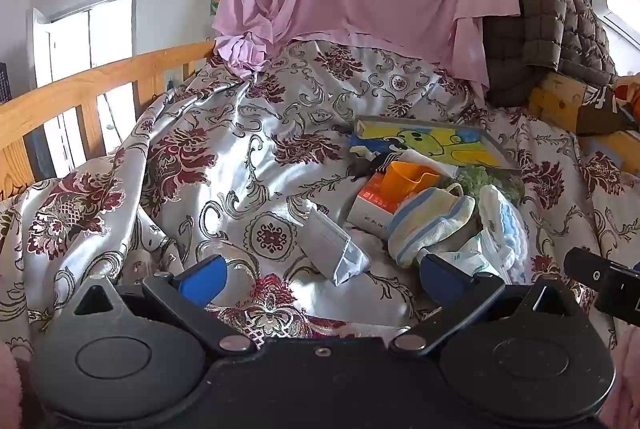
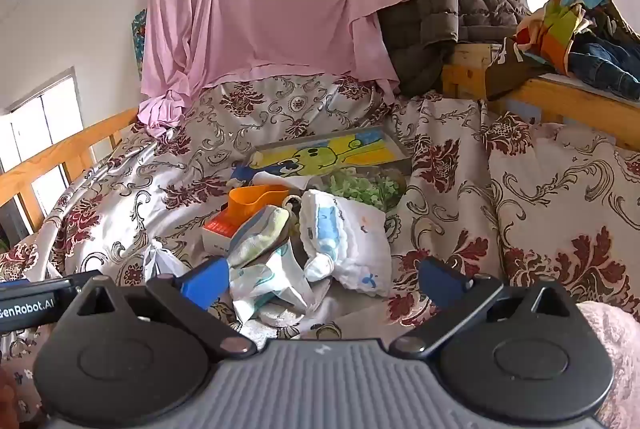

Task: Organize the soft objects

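Left wrist view: the left hand-held gripper (image 1: 322, 279) hangs wide open, nothing between its blue fingers (image 1: 204, 279), over the floral bedspread (image 1: 224, 157). The soft pile — striped cloth (image 1: 430, 219), diaper (image 1: 500, 225) — sits at two o'clock beside the orange cup (image 1: 404, 179).

Right wrist view: the right hand-held gripper (image 2: 322, 281) is spread wide too, empty. The white printed cloth (image 2: 356, 241) lies at twelve o'clock, just ahead, below the picture book (image 2: 340, 149).

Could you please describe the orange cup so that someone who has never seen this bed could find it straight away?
Start at the flowered bedspread and find the heap of small things in its middle, just in front of the yellow cartoon picture. The orange cup rests on a white and red box at the heap's left side. It is the only hard, bright orange thing among pale cloths.
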Tool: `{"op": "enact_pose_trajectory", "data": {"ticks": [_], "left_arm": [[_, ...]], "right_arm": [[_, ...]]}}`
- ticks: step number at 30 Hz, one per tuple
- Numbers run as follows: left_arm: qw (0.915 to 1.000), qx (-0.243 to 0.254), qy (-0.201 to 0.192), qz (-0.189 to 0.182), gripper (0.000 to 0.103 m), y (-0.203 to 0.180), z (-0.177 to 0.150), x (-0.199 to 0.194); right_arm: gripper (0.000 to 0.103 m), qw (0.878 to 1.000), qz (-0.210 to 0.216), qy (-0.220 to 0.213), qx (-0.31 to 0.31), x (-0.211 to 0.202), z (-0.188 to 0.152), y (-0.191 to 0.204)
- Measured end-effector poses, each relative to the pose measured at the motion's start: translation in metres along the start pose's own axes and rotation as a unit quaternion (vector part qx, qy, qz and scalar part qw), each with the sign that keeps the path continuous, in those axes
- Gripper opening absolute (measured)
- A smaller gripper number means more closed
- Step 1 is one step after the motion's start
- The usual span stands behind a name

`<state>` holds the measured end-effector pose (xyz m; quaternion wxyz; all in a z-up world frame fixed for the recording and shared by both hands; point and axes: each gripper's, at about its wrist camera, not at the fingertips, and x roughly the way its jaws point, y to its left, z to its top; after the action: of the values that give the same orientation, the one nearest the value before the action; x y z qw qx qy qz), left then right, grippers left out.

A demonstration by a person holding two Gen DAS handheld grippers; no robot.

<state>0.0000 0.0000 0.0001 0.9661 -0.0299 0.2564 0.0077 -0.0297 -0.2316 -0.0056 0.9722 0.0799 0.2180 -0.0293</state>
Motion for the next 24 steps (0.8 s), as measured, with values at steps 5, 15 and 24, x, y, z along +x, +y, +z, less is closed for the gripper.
{"op": "enact_pose_trajectory", "data": {"ticks": [5, 15, 24], "left_arm": [[1.0, -0.001, -0.001, 0.0, 0.102, 0.0001, -0.0001, -0.0001], [1.0, -0.002, 0.0, -0.001, 0.102, 0.0001, 0.0, -0.0001], [1.0, -0.003, -0.003, 0.0, 0.102, 0.0005, 0.0002, -0.0009]], "right_arm": [[0.103, 1.0, 0.001, 0.001, 0.001, 0.0002, 0.0, 0.0], [0.103, 1.0, 0.001, 0.001, 0.002, 0.0001, -0.0001, -0.0001], [0.103, 1.0, 0.001, 0.003, 0.003, 0.0003, -0.0002, -0.0003]]}}
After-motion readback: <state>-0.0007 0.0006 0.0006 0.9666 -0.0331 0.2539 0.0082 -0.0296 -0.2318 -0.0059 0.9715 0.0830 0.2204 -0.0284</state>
